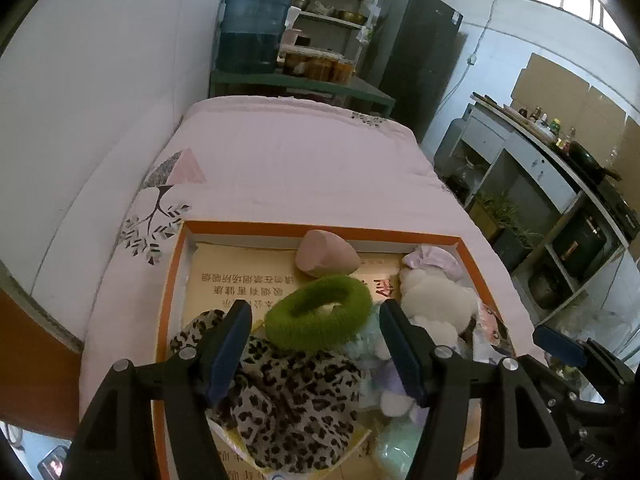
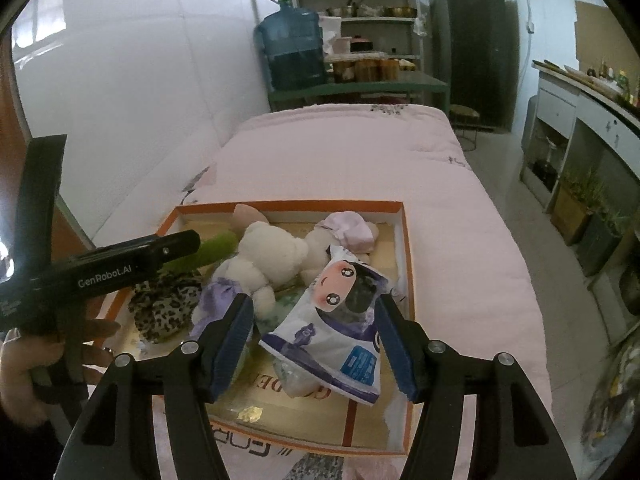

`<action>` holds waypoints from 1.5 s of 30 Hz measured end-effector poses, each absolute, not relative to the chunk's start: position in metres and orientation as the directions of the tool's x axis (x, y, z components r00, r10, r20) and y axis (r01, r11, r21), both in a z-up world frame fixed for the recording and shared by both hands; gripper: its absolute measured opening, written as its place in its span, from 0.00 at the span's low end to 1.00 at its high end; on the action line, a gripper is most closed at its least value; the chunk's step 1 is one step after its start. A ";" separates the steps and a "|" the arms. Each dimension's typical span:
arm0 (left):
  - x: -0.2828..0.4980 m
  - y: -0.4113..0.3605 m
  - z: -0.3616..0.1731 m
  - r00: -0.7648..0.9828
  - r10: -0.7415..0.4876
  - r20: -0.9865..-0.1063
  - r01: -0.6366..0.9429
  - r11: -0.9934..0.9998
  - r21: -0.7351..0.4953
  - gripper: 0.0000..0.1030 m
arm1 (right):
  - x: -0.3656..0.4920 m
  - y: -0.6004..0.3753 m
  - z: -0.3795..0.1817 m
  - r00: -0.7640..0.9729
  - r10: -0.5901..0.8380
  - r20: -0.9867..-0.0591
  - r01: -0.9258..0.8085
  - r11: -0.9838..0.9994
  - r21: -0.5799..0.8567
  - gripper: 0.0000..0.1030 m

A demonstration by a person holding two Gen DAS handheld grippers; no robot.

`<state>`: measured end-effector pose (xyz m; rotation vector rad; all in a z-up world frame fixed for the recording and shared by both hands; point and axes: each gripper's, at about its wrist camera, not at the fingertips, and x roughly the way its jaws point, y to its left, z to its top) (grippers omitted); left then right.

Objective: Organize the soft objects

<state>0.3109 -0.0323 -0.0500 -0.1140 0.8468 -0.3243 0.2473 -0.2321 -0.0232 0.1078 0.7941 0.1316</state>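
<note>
Where fingers point(image 1: 228, 354) cross — leopard cloth point(image 1: 292, 396) (half hidden)

"GenRobot.AI" stood in white on the left gripper point(image 2: 132, 268); the orange-rimmed box point(image 2: 404, 240) floor bore Chinese print, seemingly a smoking warning.

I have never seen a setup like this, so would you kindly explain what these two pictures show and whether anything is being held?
There is no robot here: a person carries a hand-held two-finger gripper in each hand, each with a wide-angle camera looking along its fingers. One picture comes from the left gripper, the other from the right gripper, where the person's hand shows at the left edge. Below them an orange-rimmed cardboard box lies on a pink bedcover. It holds a green fuzzy ring, a leopard-print cloth, a white plush bear and a cartoon-face printed packet. Both grippers are open and hold nothing.
</note>
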 end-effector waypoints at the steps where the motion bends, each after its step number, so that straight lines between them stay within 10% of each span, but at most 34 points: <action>1: 0.310 -0.032 -0.049 0.618 -0.326 -0.716 0.237 0.945 -0.226 0.64 | 0.247 -0.232 -0.022 0.694 0.158 -0.702 -0.077 0.986 0.146 0.63; 45: 0.207 -0.016 -0.005 0.694 -0.312 -0.648 0.246 0.950 -0.193 0.64 | 0.179 -0.206 0.008 0.732 0.132 -0.669 -0.079 0.991 0.109 0.63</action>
